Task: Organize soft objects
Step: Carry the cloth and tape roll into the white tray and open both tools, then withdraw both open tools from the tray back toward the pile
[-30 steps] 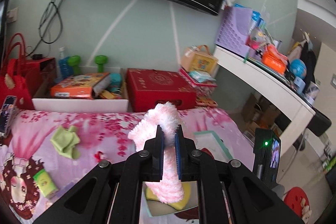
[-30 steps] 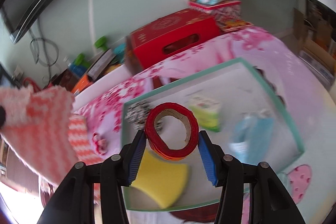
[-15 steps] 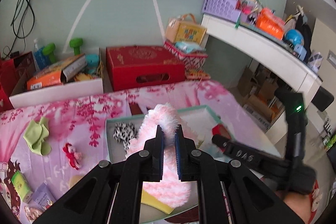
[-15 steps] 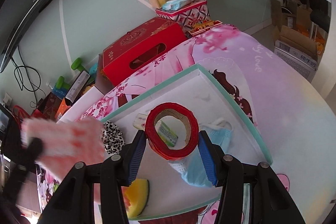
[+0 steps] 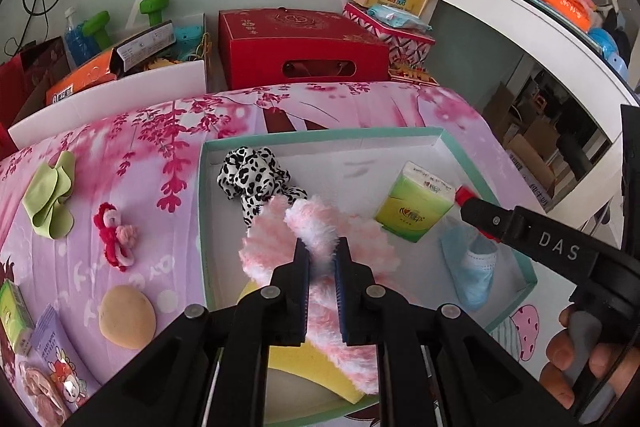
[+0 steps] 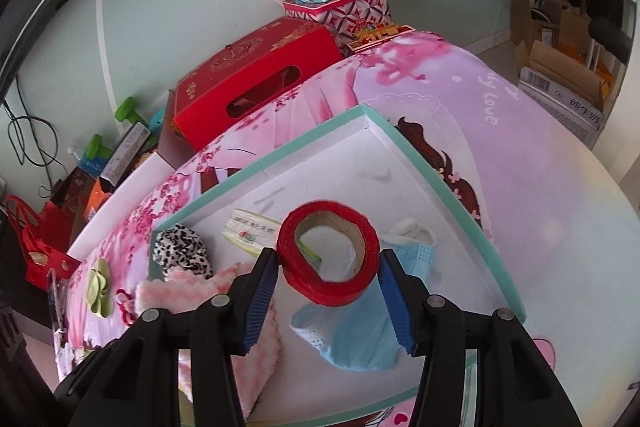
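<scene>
In the left wrist view, the left claw [image 5: 320,261] rises from the bottom centre of the frame. Its blue pads pinch a fold of a fluffy pink and white striped cloth [image 5: 320,235], and the jaws are just starting to ease apart with the cloth still between them. The cloth droops into a shallow white cardboard tray with a mint green rim [image 5: 320,135], which fills the middle of the frame and sits on a surface covered in a pink blossom-print sheet [image 5: 132,147].

Inside the tray, a black and white leopard-print fabric scrunchie [image 5: 252,175] lies in the upper left corner. A green tissue packet [image 5: 416,213] sits toward the right, and a pale blue face mask [image 5: 472,269] lies below it. A yellow sponge [image 5: 304,363] shows under the cloth at the tray's near edge.

On the sheet left of the tray lie a light green cloth bow [image 5: 50,201], a small red and pink plush toy [image 5: 114,235] and a tan round pad [image 5: 127,317].

In the right wrist view, the right claw [image 6: 328,267] fills the lower centre. Its blue pads are clamped on either side of a red roll of tape with a cardboard core [image 6: 328,257], held above the tray [image 6: 440,167] and over the blue mask [image 6: 352,331]. The pink cloth [image 6: 192,291] appears at lower left.

A red gift box with a cut-out handle [image 5: 300,51] stands behind the surface in the upper centre of the left view.
</scene>
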### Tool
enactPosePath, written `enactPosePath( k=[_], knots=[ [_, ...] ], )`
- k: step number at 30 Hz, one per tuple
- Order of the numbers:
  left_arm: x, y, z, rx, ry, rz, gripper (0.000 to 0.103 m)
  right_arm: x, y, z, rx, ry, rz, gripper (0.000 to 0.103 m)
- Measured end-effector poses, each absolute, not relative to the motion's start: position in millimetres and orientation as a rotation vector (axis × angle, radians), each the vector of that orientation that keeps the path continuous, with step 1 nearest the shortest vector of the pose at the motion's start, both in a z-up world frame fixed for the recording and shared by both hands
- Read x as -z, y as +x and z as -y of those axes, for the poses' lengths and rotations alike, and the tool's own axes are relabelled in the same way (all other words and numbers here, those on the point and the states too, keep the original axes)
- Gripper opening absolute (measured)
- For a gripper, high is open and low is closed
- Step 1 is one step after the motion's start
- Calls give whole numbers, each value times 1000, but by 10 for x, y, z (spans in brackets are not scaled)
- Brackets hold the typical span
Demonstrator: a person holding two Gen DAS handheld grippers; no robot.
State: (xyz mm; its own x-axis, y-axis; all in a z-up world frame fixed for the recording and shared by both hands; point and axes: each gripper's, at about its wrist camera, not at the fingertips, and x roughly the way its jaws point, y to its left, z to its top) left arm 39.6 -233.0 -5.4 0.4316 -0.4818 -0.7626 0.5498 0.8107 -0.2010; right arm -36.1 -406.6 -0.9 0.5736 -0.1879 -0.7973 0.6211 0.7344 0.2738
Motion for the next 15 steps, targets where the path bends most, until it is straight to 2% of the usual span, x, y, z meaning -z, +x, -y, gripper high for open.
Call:
enactPosePath(
  k=[1, 3, 9, 13, 15],
  knots=[
    [45, 406, 2326, 639, 84, -923, 15, 12, -358, 4067, 511, 576, -835, 60],
    [16, 422, 2299, 632, 76, -929, 31, 19, -350, 4072, 516, 571, -845, 65],
    [-128, 438, 2197, 601, 58, -914, 62, 10, -326, 4045, 557, 520, -879, 79],
    [-141, 487, 2127, 546, 65, -919, 64, 19, -321, 4037, 572, 501, -899, 85],
    [-128, 525, 2079, 515, 63, -932, 77, 26, -312, 4029, 576, 488, -909, 86]
  ],
)
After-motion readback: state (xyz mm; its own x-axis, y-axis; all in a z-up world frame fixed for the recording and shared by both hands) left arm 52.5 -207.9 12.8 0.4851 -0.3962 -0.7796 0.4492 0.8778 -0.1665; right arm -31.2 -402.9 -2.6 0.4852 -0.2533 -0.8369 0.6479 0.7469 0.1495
